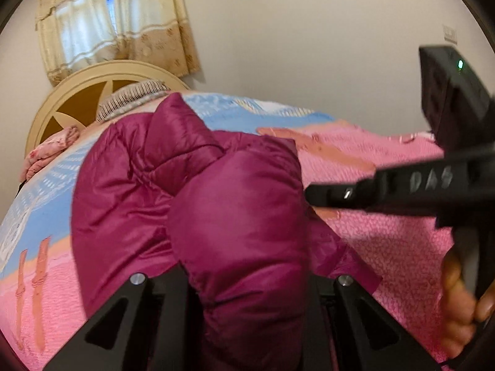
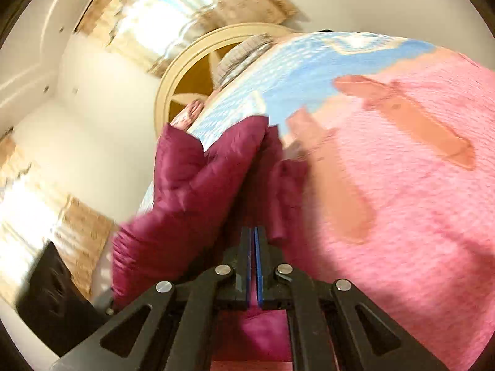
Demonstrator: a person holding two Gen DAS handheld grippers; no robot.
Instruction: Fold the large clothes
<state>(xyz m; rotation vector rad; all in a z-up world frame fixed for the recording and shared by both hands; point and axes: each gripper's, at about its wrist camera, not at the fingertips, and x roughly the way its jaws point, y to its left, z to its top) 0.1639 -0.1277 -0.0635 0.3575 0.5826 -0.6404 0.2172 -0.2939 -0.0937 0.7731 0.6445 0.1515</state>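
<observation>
A magenta puffer jacket (image 1: 232,201) lies bunched on the bed. In the left wrist view a thick fold of it bulges up between my left gripper's (image 1: 247,281) fingers and hides them; the gripper is shut on that fold. My right gripper (image 1: 312,196) reaches in from the right, held by a person's hand (image 1: 461,309), with its tip at the jacket's right edge. In the right wrist view my right gripper (image 2: 254,236) has its blue pads pressed together on a thin edge of the jacket (image 2: 191,191), which stretches away from the tips to the left.
The pink and blue bedspread (image 1: 386,232) covers the bed. A round cream headboard (image 1: 77,99), a striped pillow (image 1: 133,99) and a pink cloth (image 1: 52,151) are at the far end. A curtained window (image 1: 108,31) is behind. A dark blurred shape (image 2: 52,293) sits lower left.
</observation>
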